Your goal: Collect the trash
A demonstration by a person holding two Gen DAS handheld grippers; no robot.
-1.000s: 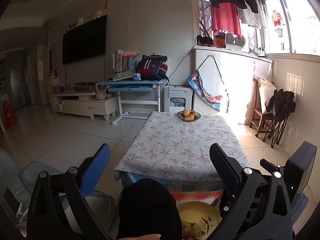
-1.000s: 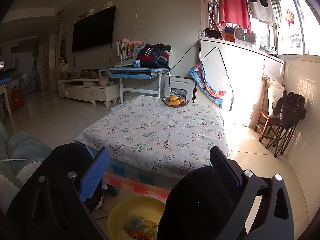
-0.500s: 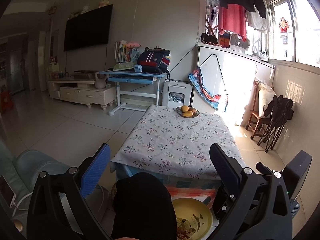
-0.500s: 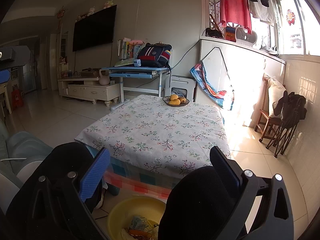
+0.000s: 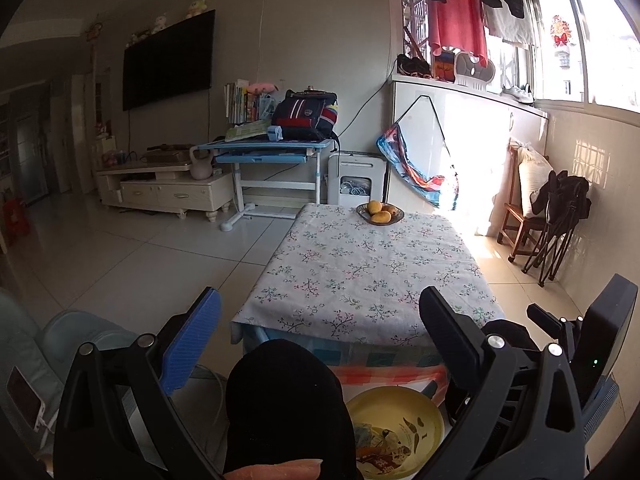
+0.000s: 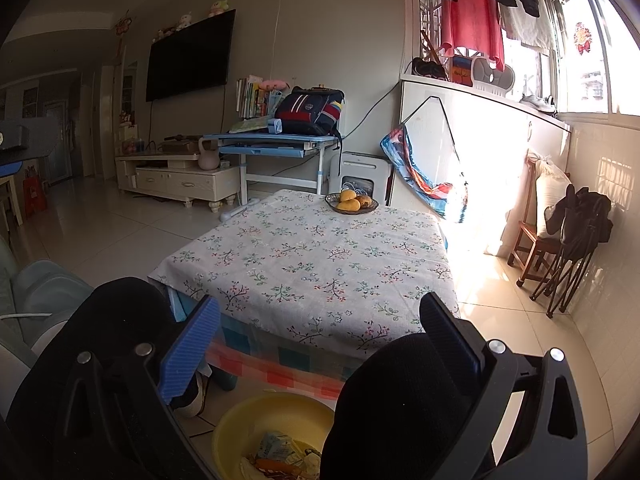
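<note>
- Holding both claws up over your knees: your left claw (image 5: 320, 320) is spread wide with nothing between its fingers, and your right claw (image 6: 320, 320) is spread wide too, also empty.
- Your knees in black trousers (image 5: 286, 404) fill the lower part of both views; a fingertip (image 5: 276, 470) shows at the bottom edge of the left view.
- Yellow basin (image 6: 276, 416) sits on the floor between your legs, just in front of the counter (image 5: 368, 272).
- Trash (image 6: 280, 458) lies inside the basin: crumpled wrappers and scraps, kinds too small to tell. Left view shows the same pile (image 5: 384, 444).
- Counter has a floral cloth, bare except for a fruit bowl (image 6: 352, 203) at its far end, well apart from both claws.
- Your right claw's body shows at the right edge of the left view, beside the basin.
- Behind: blue desk (image 5: 268, 148) with a backpack (image 5: 306, 114) on it, wall TV (image 5: 168, 66), clothes hanging by the window.
</note>
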